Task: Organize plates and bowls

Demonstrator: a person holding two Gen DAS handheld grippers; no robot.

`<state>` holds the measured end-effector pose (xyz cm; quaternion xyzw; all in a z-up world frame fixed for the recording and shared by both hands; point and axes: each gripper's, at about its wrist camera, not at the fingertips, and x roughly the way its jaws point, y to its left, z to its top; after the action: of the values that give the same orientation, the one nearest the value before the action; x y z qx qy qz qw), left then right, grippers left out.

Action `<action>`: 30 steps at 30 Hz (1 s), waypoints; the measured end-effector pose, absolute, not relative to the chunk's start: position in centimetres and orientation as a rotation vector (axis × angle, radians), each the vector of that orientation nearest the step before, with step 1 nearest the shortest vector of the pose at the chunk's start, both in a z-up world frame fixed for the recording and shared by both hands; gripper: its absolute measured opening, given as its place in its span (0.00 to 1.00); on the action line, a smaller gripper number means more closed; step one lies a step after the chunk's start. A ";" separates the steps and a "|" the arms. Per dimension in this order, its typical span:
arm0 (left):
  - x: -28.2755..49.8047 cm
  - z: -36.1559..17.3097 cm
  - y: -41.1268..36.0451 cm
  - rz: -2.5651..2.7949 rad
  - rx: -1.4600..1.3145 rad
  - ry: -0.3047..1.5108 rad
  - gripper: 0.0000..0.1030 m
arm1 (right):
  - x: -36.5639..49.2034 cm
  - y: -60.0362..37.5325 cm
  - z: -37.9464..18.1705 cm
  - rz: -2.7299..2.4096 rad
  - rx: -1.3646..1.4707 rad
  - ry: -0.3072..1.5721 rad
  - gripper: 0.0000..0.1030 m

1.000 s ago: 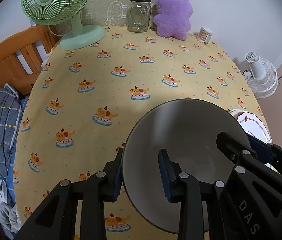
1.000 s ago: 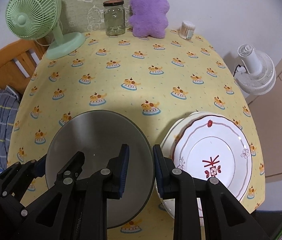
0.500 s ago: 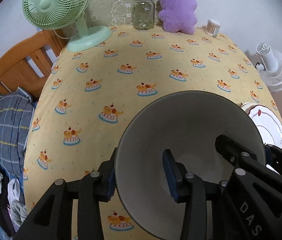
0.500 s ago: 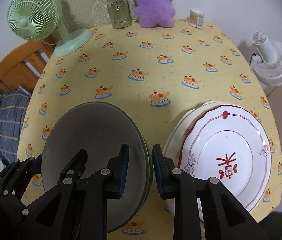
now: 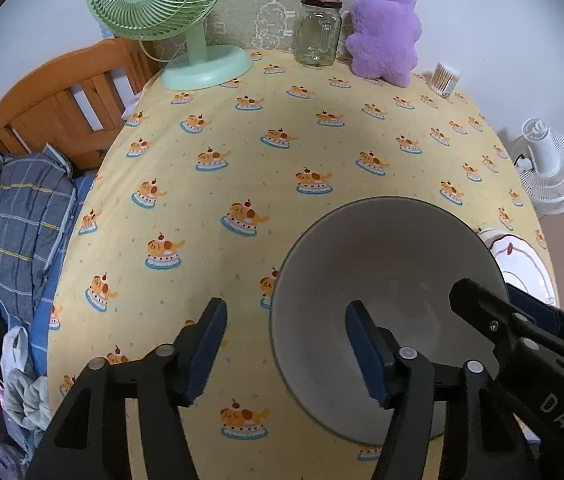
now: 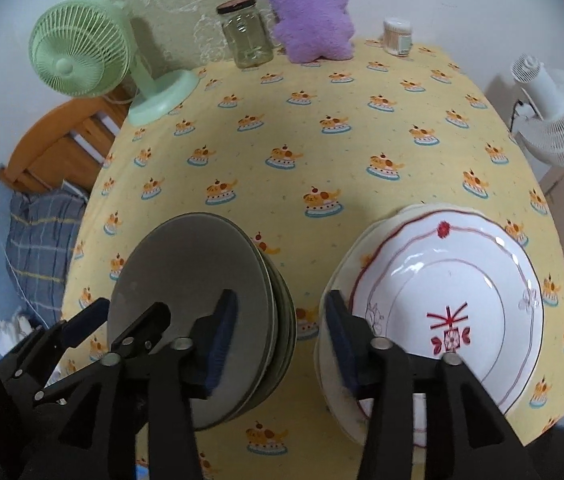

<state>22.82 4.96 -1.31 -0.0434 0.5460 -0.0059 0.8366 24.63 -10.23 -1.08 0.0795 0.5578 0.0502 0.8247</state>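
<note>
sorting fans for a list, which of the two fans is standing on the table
The green fan, its base on the yellow tablecloth at the far left. The white fan stands beyond the right edge.

My left gripper point(image 5: 284, 346) stands with its jaws spread wide, one pad out over the yellow tablecloth point(image 5: 266, 168), the other inside the grey bowl point(image 5: 386, 280) near me on the right. Just right of the bowl a white plate point(image 5: 522, 264) shows. My right gripper's point(image 5: 522, 332) black frame crosses the bowl's right side.
</note>
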 end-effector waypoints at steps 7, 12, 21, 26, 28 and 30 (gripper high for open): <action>22.1 -1.3 5.4 -0.071 -0.099 1.153 0.66 | 23.4 -11.4 -1.1 0.053 0.256 1.180 0.57; 22.0 -1.4 5.1 -0.072 -0.100 1.167 0.68 | 23.4 -12.2 -1.3 0.065 0.296 1.185 0.57; 22.8 -1.9 5.0 0.047 -0.119 1.169 0.68 | 25.9 -12.4 -3.3 0.215 0.269 1.257 0.57; 22.8 -2.3 4.7 0.123 -0.128 1.189 0.68 | 27.0 -11.9 -4.4 0.310 0.275 1.300 0.52; 22.7 -2.4 4.7 0.143 -0.132 1.196 0.68 | 27.3 -12.0 -4.9 0.328 0.265 1.310 0.43; 22.6 -2.5 4.6 0.163 -0.134 1.203 0.68 | 27.6 -11.8 -5.3 0.346 0.257 1.326 0.38</action>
<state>22.62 4.56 -2.46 -0.0629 0.5646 0.0767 0.8194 27.56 -11.84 -5.27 0.1185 0.6105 0.1591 0.7668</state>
